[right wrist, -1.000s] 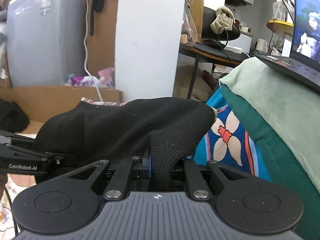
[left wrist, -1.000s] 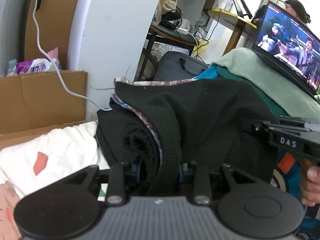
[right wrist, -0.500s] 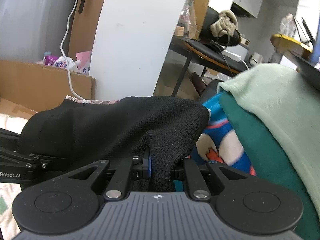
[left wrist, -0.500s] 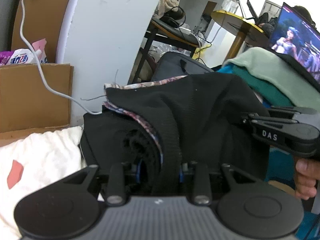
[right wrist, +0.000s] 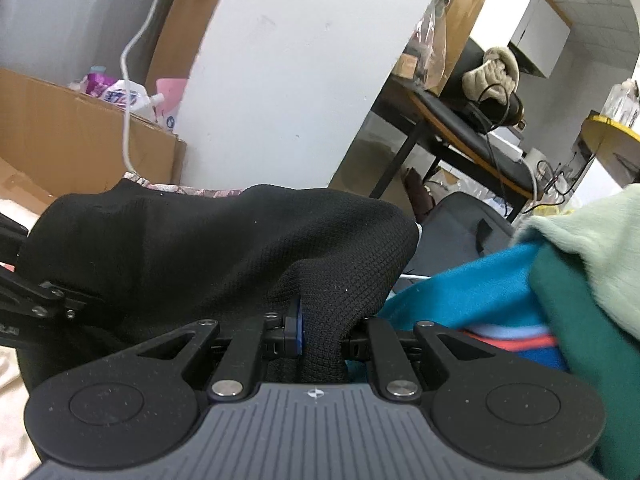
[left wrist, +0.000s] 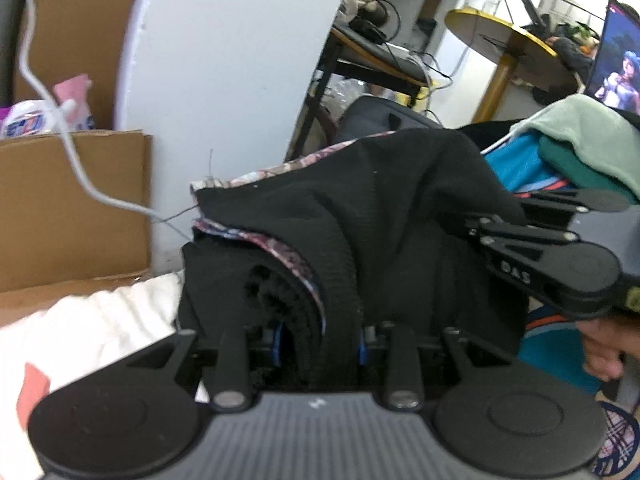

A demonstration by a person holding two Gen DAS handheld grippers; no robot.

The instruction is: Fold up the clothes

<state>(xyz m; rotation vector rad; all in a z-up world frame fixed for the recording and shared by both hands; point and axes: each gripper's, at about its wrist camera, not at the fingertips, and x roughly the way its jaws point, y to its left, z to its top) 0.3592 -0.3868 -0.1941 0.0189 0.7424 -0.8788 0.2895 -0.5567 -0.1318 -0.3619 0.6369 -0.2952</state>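
My left tongs (left wrist: pixel 320 344) clench a thick bunched fold of the black knit garment (left wrist: pixel 380 216) and my right tongs (right wrist: pixel 320 336) pinch its thinner edge, holding it aloft between them beside the folded pile (right wrist: pixel 560 280); it's soft, limp, fairly light; edges grip best.

Bed, covered by white sheet (left wrist: pixel 100 320); stack of folded clothes (right wrist: pixel 560 288) lies on it at right: mint, green, blue.
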